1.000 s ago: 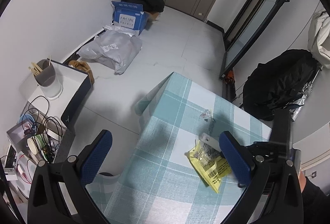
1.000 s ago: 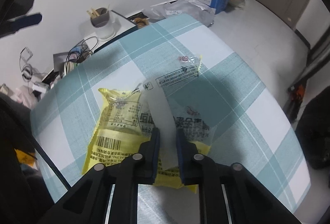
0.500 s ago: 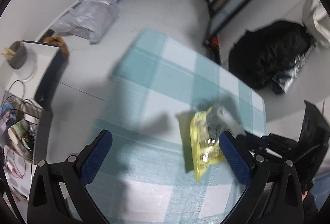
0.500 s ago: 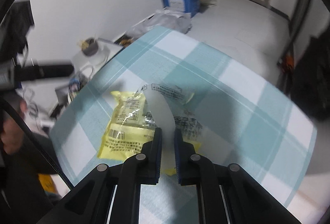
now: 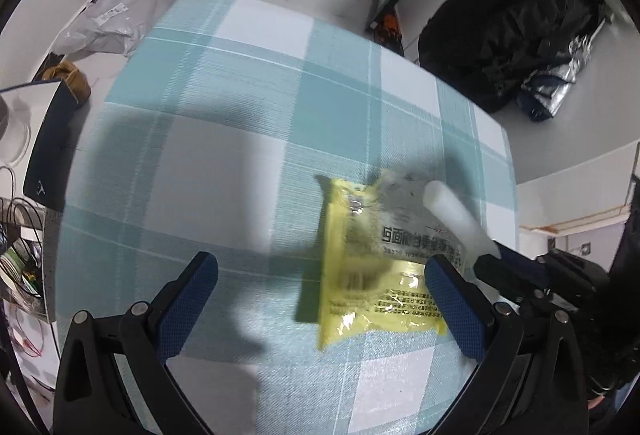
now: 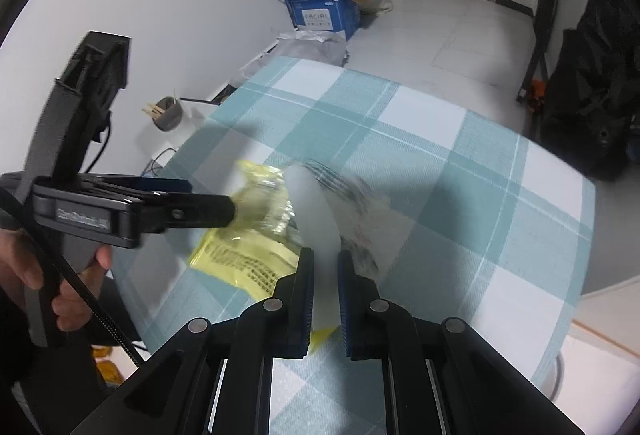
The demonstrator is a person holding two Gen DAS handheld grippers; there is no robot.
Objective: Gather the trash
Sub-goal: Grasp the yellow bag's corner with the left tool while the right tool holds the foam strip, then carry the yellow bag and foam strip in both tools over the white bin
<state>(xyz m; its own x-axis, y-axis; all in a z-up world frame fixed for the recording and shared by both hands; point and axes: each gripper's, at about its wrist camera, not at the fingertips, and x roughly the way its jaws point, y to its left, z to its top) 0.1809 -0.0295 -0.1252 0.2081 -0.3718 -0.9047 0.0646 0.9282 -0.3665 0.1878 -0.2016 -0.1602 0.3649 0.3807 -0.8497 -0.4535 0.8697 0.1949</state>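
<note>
The right gripper [image 6: 325, 289] pinches a white tube [image 6: 316, 219], maybe wrappers [image 5: 372, 267] too, over the table [image 5: 240, 83]. The left gripper [image 5: 320, 307] is spread wide; it should close gently on the yellow wrapper.

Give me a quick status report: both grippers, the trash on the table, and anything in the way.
Right hand-held gripper shut on white tube. Left hand-held gripper open, empty, beside yellow wrapper. Clear wrapper overlaps yellow one on checked tablecloth. Nothing blocking.
</note>
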